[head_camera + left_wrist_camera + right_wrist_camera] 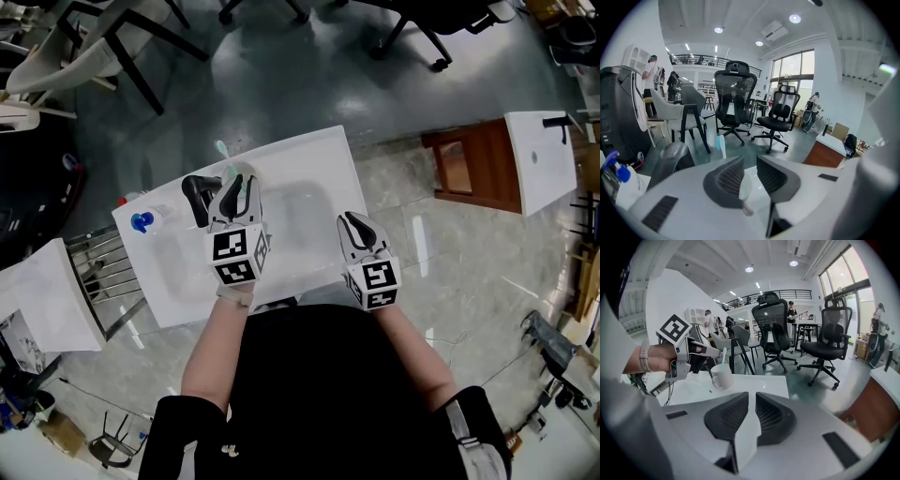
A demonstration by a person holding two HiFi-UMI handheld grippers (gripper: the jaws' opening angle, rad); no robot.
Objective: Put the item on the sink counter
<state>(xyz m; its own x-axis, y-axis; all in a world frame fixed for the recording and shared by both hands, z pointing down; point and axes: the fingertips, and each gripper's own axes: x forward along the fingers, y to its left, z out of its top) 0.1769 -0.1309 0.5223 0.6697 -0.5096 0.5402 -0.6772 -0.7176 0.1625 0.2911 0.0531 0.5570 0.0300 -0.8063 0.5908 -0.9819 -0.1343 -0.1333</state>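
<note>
Spray bottle (142,222): left of the faucet (198,197); keep clear of it.
Left gripper (236,194): just right of the faucet, jaws clamped on the mug (722,376).
Mug: tilted, toothbrush (723,356) inside, seemingly just off the sink counter (309,155); level it, then land its base flat beside the faucet.
Right gripper (359,228): well right of the faucet, jaws together, empty.

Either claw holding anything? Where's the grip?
Left claw pinches the white mug by its rim. Right claw is shut and empty.
</note>
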